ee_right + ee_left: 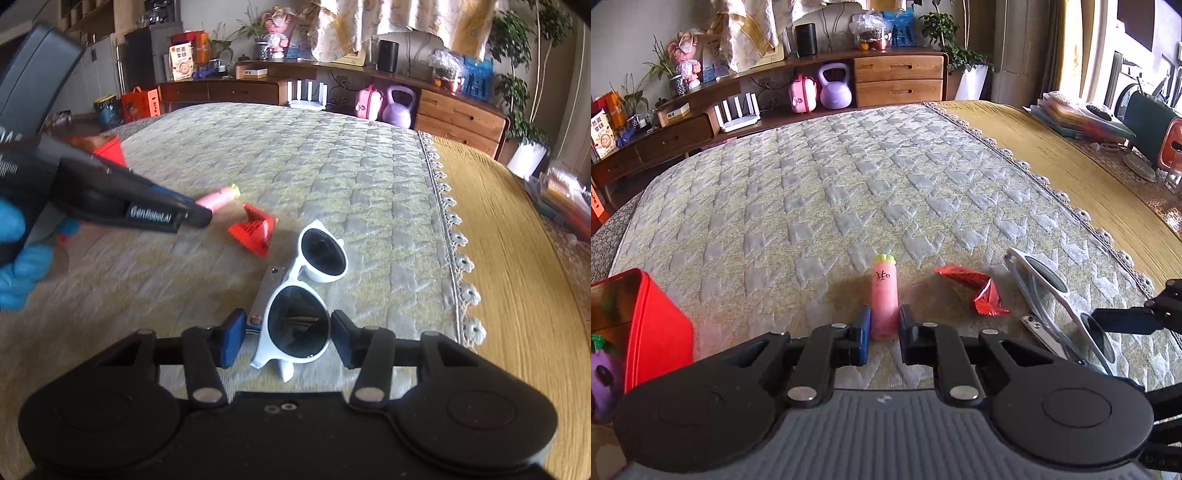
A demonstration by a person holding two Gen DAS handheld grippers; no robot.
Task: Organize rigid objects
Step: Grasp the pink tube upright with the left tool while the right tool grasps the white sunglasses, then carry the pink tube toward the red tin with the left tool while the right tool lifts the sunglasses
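A pink carrot-shaped tube (884,291) with a green tip lies on the quilted mat, and my left gripper (884,328) is shut on its near end. From the right wrist view, this left gripper (205,212) reaches in from the left, with the pink tube (221,195) sticking out past its tips. White sunglasses (306,295) with dark lenses lie at the mat's right side. My right gripper (288,338) is shut on their near lens. A metal nail clipper (266,291) lies against the sunglasses' left side, next to the left pad. The sunglasses (1052,291) also show from the left wrist.
A red box (653,325) holding a purple toy (602,376) stands at the near left. A crumpled red wrapper (975,291) lies between the tube and the sunglasses. A blue-gloved hand (14,258) holds the left gripper. A yellow cloth (517,258) lies to the right, and wooden cabinets (897,79) stand behind.
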